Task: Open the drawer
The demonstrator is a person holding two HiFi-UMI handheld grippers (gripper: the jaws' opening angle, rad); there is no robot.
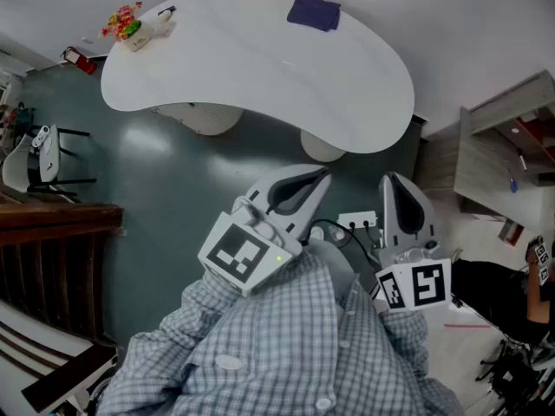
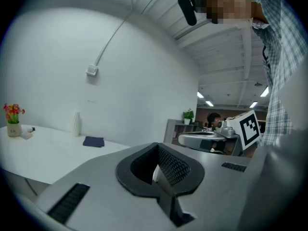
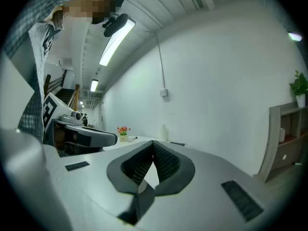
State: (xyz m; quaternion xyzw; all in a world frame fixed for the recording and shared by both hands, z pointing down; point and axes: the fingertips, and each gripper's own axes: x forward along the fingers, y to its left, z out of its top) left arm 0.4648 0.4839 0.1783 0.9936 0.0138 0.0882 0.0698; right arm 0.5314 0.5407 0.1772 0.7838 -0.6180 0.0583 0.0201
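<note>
Drawer: too small to pick out in any view. Grey shelf unit [image 1: 486,150] stands at the right of the scene, well apart from both tools. Left gripper [image 1: 319,178] is held roughly level in front of the checked shirt [image 1: 286,336], jaws closed together, nothing between them. Right gripper [image 1: 392,182] sits just beside it on the right, jaws likewise together and empty. Far side: white curved table [image 1: 260,59] carrying a blue cloth [image 1: 314,12] and a small flower pot [image 1: 126,24].
</note>
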